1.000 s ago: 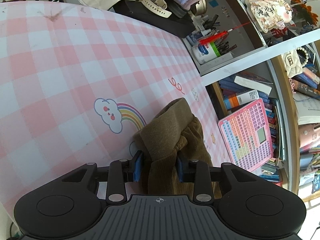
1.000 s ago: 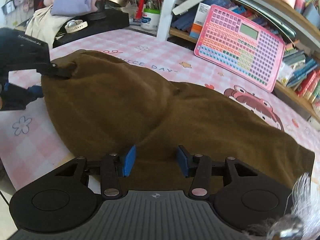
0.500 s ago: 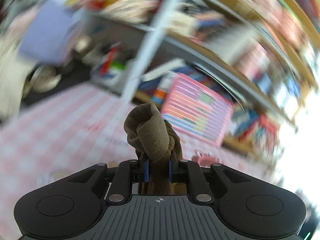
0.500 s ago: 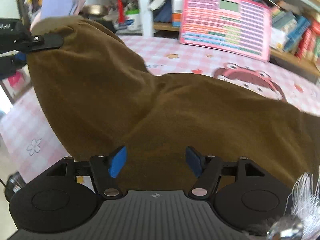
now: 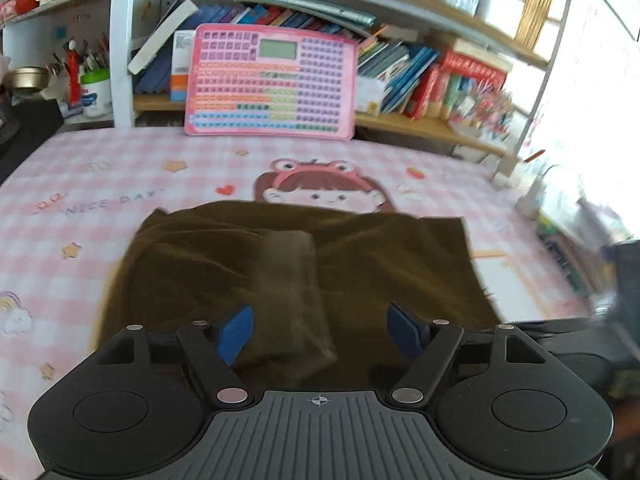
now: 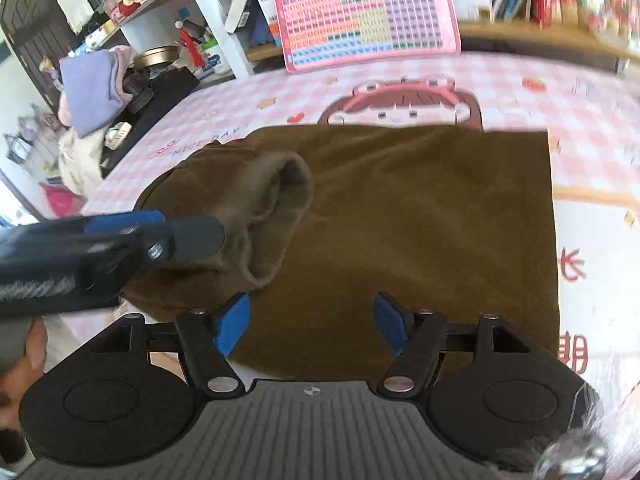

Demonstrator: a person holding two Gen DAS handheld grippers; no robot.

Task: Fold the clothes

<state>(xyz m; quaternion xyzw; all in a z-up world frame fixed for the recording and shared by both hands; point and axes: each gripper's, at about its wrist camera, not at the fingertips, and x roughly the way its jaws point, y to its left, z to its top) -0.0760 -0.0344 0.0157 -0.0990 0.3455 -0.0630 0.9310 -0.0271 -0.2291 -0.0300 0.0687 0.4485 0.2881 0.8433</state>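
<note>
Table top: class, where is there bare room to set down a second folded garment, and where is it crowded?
Bare checked cloth lies left of the brown garment, toward the "NICE DAY" lettering, and between the garment and the pink toy keyboard. The far left corner is crowded with piled clothes and a pen pot.

A pink-and-white checked table cover point(image 5: 100, 168) printed with a cartoon girl in a frog hat point(image 5: 320, 188), small stars and the words "NICE DAY" spreads across the foreground. Behind it stands a shelving unit of white uprights point(image 5: 122, 40) and wooden boards point(image 5: 424, 124), packed with leaning books point(image 5: 400, 76). A pink keypad learning toy point(image 5: 272, 84) leans against the lower shelf. To the left, a white pen pot point(image 5: 95, 92) holds pens beside a brass bowl point(image 5: 26, 78). In the right wrist view, folded lilac cloth point(image 6: 90, 88) lies on a dark surface, and a dark door point(image 6: 28, 28) shows at far left. Bright daylight washes out the right edge point(image 5: 592, 80).
</note>
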